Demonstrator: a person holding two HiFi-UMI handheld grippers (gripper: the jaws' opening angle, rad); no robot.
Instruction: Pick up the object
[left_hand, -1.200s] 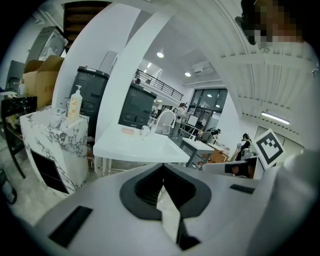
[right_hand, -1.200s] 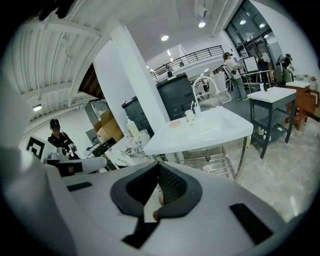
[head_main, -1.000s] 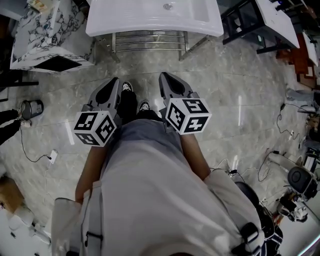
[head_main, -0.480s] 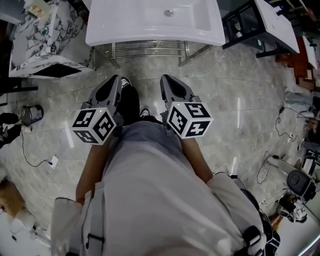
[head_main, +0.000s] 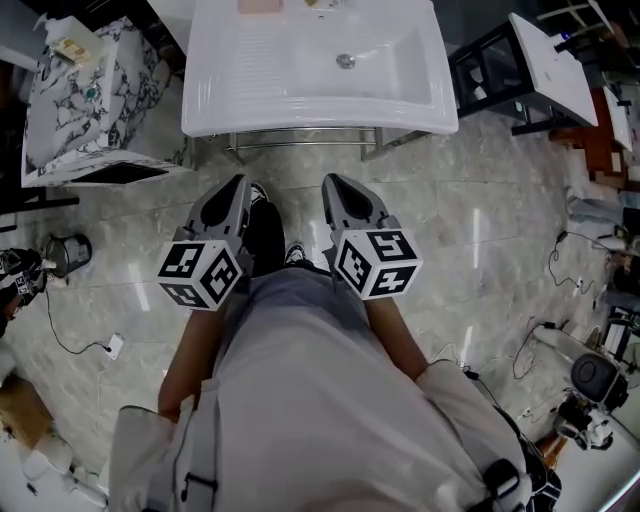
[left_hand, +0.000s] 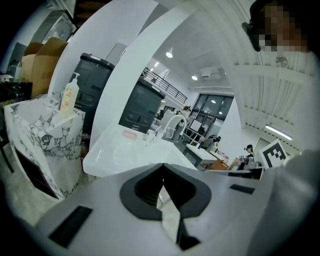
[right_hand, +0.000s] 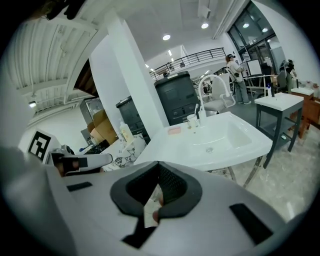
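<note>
A white washbasin (head_main: 300, 115) stands on a metal frame straight ahead. On its back ledge lie a pink soap bar (head_main: 262, 6) and a small cup (right_hand: 192, 120) beside a white faucet (right_hand: 212, 85). My left gripper (head_main: 238, 182) and right gripper (head_main: 333, 180) are held side by side at waist height, a short way back from the basin's front edge. Both point toward it. In the left gripper view the jaws (left_hand: 163, 167) meet with nothing between them. The right gripper's jaws (right_hand: 158, 164) are likewise shut and empty.
A marble-patterned cabinet (head_main: 85, 95) with a pump bottle (left_hand: 70, 95) on top stands left of the basin. A black-framed table with a white top (head_main: 540, 60) is to the right. A small bucket (head_main: 60, 255) and cables (head_main: 75, 330) lie on the tiled floor.
The person has stepped forward, so the basin shows more fully and nearer. Both grippers moved toward it together, still shut.
</note>
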